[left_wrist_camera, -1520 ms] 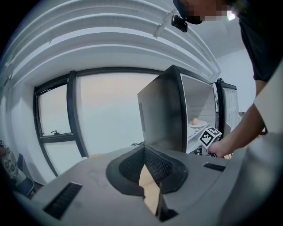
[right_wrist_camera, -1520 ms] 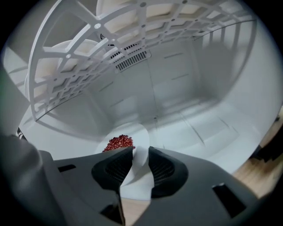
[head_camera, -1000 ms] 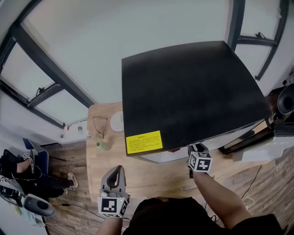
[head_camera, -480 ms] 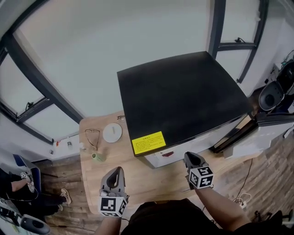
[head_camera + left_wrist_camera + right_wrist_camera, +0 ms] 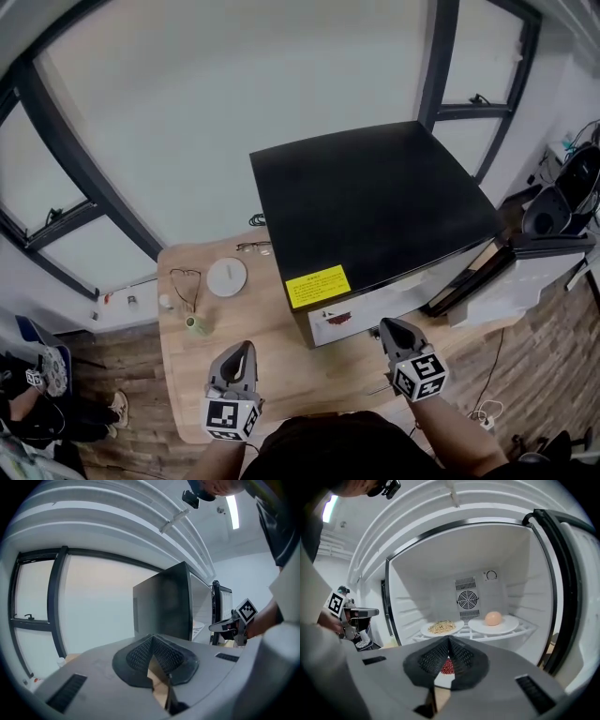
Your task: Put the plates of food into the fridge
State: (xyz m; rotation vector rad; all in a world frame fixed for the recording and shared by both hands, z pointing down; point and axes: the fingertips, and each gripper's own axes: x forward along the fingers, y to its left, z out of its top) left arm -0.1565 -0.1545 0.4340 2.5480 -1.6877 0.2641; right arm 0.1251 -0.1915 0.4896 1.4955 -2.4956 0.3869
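- Right gripper (image 5: 449, 640): jaws clenched together, empty, facing the open fridge (image 5: 410, 599).
- Left gripper (image 5: 152, 638): jaws likewise closed on nothing.
- Plate of noodle-like food (image 5: 426, 631) and plate with a round bun (image 5: 509, 623) sit side by side on the fridge's shelf.
- Plate of red food (image 5: 443, 681) shows below them, behind the right jaws.

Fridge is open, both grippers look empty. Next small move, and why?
Probably swing the right gripper over to the open door and push it shut. Three plates sit inside the fridge: the noodle plate and the plate with a round orange item on the shelf, the plate of red food lower down. The left gripper and the right both have jaws together, nothing held.
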